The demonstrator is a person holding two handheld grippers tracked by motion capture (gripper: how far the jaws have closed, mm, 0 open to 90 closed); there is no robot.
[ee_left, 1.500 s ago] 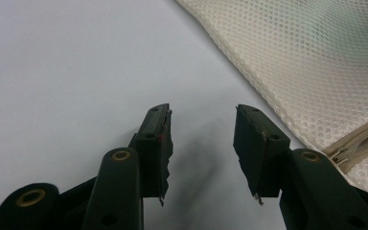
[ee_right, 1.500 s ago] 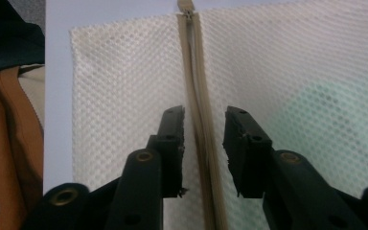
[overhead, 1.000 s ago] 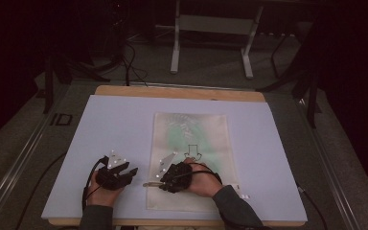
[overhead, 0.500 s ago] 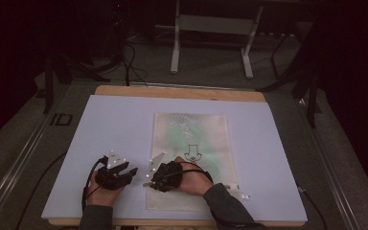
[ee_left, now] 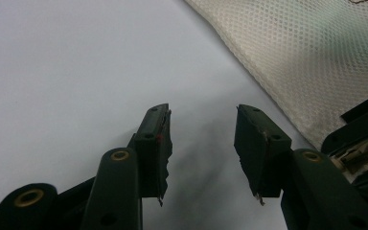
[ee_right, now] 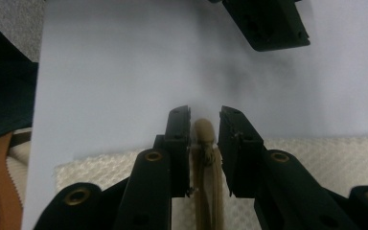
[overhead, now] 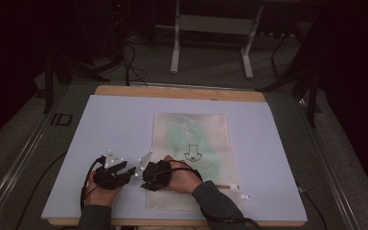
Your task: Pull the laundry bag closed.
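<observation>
A cream mesh bag (overhead: pixel 191 129) with something green inside lies flat on the white table (overhead: pixel 115 120). My right gripper (overhead: pixel 143 178) is at the bag's near left corner, shut on the beige zipper pull (ee_right: pixel 205 143), which sticks out between its jaws (ee_right: pixel 204 115) past the mesh edge (ee_right: pixel 100 167). My left gripper (overhead: pixel 130 170) rests just left of it on bare table, open with nothing between its jaws (ee_left: pixel 202 115). The bag's edge (ee_left: pixel 306 52) runs to its right, touching neither jaw. The left gripper's jaw tip (ee_right: pixel 268 21) lies just ahead of the right gripper.
The table's near edge is close under both hands. A small white piece (overhead: pixel 244 195) lies by the bag's near right corner. A grey metal stand (overhead: pixel 211 28) and cables are on the floor beyond the far edge.
My right gripper has slid left along the bag's near edge with the zipper pull, ending close to the left gripper. The left gripper has barely moved.
</observation>
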